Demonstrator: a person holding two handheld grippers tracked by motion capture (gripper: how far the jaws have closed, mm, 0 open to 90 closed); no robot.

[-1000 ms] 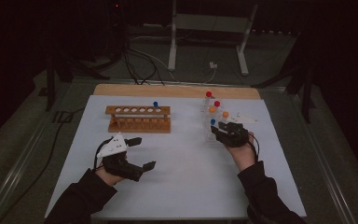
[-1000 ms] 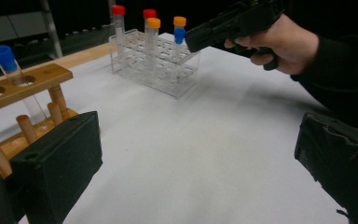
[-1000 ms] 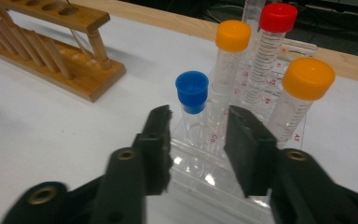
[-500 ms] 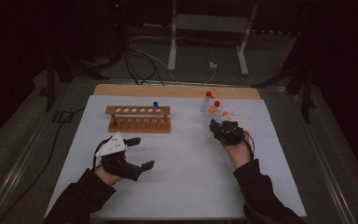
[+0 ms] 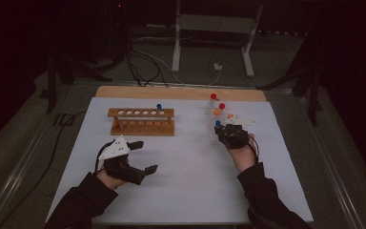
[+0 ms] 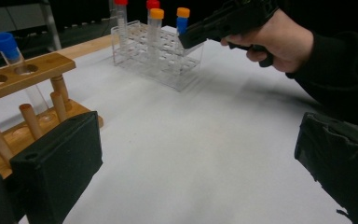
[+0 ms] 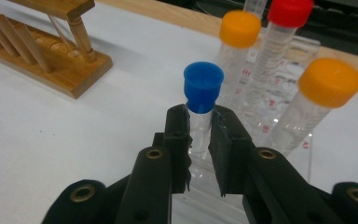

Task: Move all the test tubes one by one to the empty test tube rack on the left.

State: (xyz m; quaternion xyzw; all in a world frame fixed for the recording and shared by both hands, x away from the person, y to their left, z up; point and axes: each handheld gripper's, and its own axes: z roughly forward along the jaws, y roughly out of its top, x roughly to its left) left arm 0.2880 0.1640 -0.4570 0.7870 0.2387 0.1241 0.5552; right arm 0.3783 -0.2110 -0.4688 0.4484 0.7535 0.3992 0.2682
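A blue-capped tube [image 7: 203, 86] stands in the near corner of a clear plastic rack [image 6: 177, 70] at the right of the white mat. My right gripper [image 7: 199, 122] has just been closing its jaws, and they now pinch this tube just below the cap. In the high view the right gripper [image 5: 221, 130] sits at the rack's front edge. Two orange-capped tubes [image 7: 328, 81] and red-capped tubes [image 7: 289, 11] stand behind it. My left gripper [image 5: 144, 156] rests open on the mat, nothing between its jaws, in front of the wooden rack [image 5: 142, 122].
The wooden rack holds one blue-capped tube [image 5: 158, 107] at its right end; its other holes [image 5: 129, 113] are bare. A wooden strip [image 5: 181, 93] borders the mat's far edge. Cables and a stand's legs [image 5: 176, 57] lie beyond the table.
The right gripper's jaws have drawn together around the blue-capped tube at the clear rack. The left hand has stayed where it was.
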